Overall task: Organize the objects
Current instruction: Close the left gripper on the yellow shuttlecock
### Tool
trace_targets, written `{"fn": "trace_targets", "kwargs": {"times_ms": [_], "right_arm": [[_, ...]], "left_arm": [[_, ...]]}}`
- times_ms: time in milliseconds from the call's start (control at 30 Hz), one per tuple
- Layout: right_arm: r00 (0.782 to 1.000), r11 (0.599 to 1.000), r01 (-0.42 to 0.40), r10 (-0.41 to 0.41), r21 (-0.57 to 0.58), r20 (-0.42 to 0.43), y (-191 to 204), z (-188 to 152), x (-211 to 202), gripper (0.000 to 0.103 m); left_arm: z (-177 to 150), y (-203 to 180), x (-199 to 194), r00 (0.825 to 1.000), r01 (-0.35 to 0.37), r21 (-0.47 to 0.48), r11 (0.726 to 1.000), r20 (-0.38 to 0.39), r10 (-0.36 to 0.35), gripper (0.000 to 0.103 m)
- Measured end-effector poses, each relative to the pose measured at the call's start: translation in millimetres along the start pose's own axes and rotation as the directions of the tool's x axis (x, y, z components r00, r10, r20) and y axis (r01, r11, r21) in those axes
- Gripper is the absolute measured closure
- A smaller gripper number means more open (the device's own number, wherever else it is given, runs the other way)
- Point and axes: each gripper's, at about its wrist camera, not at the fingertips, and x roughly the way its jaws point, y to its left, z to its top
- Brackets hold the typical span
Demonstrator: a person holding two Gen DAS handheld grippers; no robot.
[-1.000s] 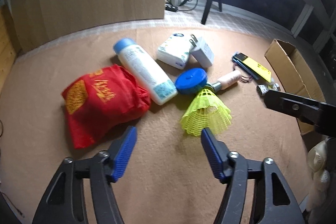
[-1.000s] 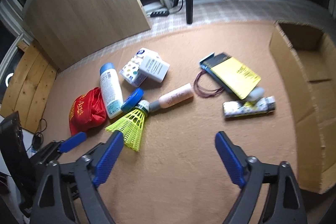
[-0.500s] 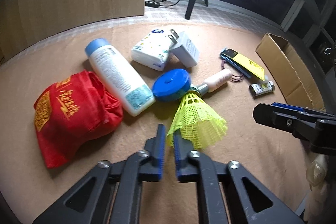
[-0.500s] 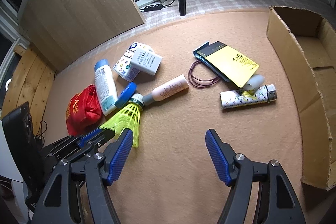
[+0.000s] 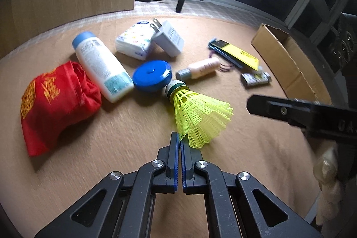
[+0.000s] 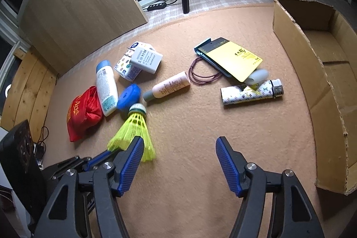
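- Shuttlecock (image 5: 198, 113), neon yellow with a green-banded cork, lies on the tan worktop (image 5: 125, 133) near the middle, cork touching the blue round case (image 5: 152, 75).
- Left gripper (image 5: 179, 141) was standing wide apart a second ago; now its fingers are fully closed, pinching the near-left rim of the mesh skirt.
- That closing suggests the pick has begun: the shuttlecock looks gripped but not yet lifted.
- Right gripper (image 6: 178, 160) hangs over bare worktop, fingers about half open and closing, nothing between them.
- Cardboard box (image 6: 312, 73) at the far right sits empty, the likely destination.
- Red bag (image 5: 53, 102), white bottle (image 5: 100, 68), tissue pack (image 5: 133, 42), charger (image 5: 169, 38), pink tube (image 5: 200, 67), yellow card (image 5: 238, 55) and lighter (image 5: 255, 79) lie unsorted.
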Motion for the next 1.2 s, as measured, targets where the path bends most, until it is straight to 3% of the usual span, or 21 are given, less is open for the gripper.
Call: {"fn": "trace_targets", "kwargs": {"times_ms": [167,200,233,300,633,733,900,1100,1200], "right_arm": [[0.999,1.0,-0.026,0.026,0.002,-0.019,-3,-1,1,0.039],[0.999,0.999,-0.035,0.034,-0.005,-0.033,-1,1,4,0.039],[0.998,0.999,-0.04,0.04,-0.014,-0.042,1,1,5,0.039],[0.997,0.998,-0.05,0.047,-0.044,-0.059,7,4,10,0.038],[0.982,0.993,-0.097,0.085,-0.066,-0.172,23,10,46,0.036],[0.974,0.99,-0.131,0.12,-0.046,-0.193,24,11,50,0.036],[0.957,0.981,-0.192,0.18,-0.033,-0.225,32,11,53,0.036],[0.936,0.969,-0.247,0.245,0.023,-0.255,33,10,60,0.037],[0.92,0.958,-0.284,0.282,0.032,-0.271,35,9,60,0.051]], "left_arm": [[-12,-4,-4,1.0,-0.002,0.024,1.0,-0.03,0.003,0.097],[-13,-4,-5,0.999,-0.01,0.026,1.0,-0.033,0.011,0.084],[-13,-4,-7,1.0,-0.018,0.028,0.999,-0.025,0.019,0.064],[-12,-2,-10,0.999,-0.039,0.027,0.999,-0.004,0.039,0.045],[-5,3,4,1.0,-0.024,0.009,1.0,0.003,0.024,0.046],[-5,5,8,1.0,0.0,-0.003,1.0,0.005,0.0,0.057],[-7,8,11,1.0,0.012,-0.02,1.0,0.004,-0.012,0.067],[-7,10,9,0.999,0.034,-0.045,0.998,0.011,-0.033,0.071],[-8,9,8,0.998,0.057,-0.058,0.997,0.012,-0.057,0.074]]}}
